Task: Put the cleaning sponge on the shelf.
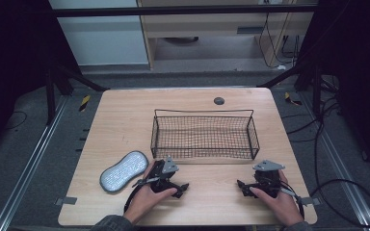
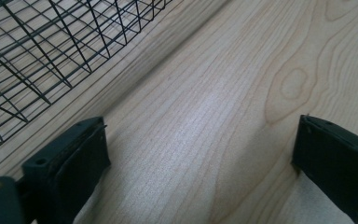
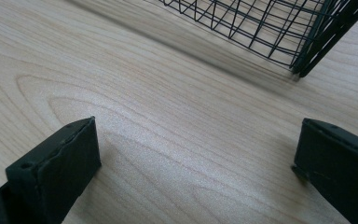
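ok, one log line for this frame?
left gripper: open, empty | right gripper: open, empty | both resting on table | wire basket: empty | grey pad: untouched, left of left gripper

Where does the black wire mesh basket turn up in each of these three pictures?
High view: the black wire mesh basket stands mid-table, just beyond both grippers.
Left gripper view: its mesh wall crosses the top left corner, beyond the open jaws.
Right gripper view: its corner post and mesh sit at the top right.
Shared landmark: the pale wooden table with its grain, under the basket in all three.
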`<state>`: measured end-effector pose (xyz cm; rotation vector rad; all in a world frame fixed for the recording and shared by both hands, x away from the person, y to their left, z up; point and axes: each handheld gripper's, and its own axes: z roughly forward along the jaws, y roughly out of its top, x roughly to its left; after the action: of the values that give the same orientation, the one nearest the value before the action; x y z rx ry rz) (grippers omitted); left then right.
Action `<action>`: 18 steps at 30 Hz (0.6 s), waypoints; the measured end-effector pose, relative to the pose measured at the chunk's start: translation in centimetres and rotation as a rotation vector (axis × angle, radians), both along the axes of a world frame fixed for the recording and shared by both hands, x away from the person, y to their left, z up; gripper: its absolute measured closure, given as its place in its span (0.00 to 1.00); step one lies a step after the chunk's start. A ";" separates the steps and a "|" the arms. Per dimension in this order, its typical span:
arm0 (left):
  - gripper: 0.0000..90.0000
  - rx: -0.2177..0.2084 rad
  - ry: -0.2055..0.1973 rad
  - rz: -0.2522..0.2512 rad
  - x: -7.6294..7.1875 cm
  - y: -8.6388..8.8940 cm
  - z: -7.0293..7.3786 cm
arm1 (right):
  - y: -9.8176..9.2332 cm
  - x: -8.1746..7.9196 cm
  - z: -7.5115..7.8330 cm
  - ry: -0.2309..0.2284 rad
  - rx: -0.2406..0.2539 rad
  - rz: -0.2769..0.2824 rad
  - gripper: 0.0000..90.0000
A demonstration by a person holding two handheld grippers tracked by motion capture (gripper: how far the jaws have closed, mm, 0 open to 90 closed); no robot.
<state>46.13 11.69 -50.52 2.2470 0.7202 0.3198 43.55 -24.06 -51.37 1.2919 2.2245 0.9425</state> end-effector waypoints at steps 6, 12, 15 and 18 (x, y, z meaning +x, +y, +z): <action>0.05 -0.051 -0.021 0.005 -0.7 1.1 1.7 | 0.0 0.0 0.0 0.000 0.000 0.002 0.00; 0.06 -0.051 -0.021 0.045 -1.0 3.1 4.1 | 0.0 0.0 0.0 -0.001 -0.001 0.004 0.00; 0.06 0.053 -0.048 0.084 -0.5 5.9 7.2 | 0.0 0.0 0.0 -0.002 -0.002 0.005 0.00; 0.06 0.107 -0.038 0.122 0.0 8.1 9.0 | 0.0 0.0 0.0 -0.001 -0.001 0.004 0.00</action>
<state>46.12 19.83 -41.55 2.2949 0.8401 0.4686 43.59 -24.08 -51.37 1.2869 2.2279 0.9434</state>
